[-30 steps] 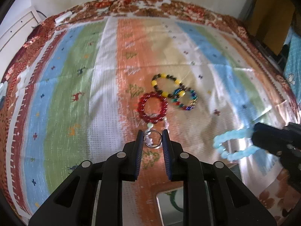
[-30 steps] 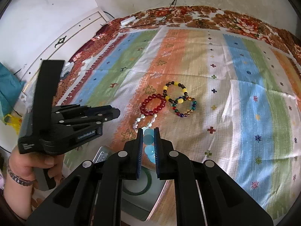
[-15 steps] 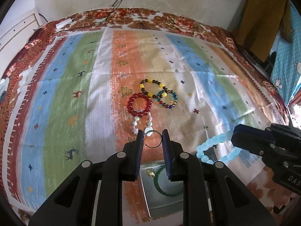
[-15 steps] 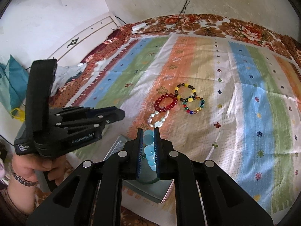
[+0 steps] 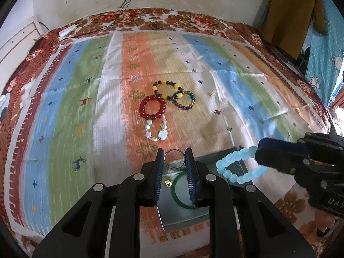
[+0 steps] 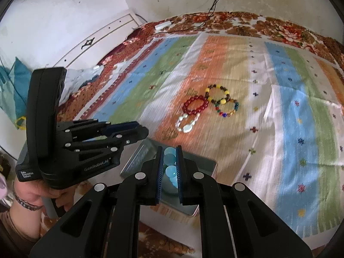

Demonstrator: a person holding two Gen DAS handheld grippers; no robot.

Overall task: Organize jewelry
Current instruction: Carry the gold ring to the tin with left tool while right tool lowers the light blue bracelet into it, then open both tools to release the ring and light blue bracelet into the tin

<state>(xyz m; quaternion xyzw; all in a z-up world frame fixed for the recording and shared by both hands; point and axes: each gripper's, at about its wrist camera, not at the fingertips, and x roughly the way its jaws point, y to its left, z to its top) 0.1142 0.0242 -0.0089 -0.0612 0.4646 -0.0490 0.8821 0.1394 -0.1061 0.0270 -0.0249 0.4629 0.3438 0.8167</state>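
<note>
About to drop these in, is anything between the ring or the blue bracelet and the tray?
Nothing visible. The ring in the left gripper and the blue bracelet in the right gripper hang over the open tray.

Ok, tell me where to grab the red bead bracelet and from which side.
Take the red bead bracelet on its left arc, coming down from above with one finger inside the loop. It lies flat on the cloth, and that side is free; the yellow-bead bracelet and pale stone bracelet crowd its top right and bottom.
</note>
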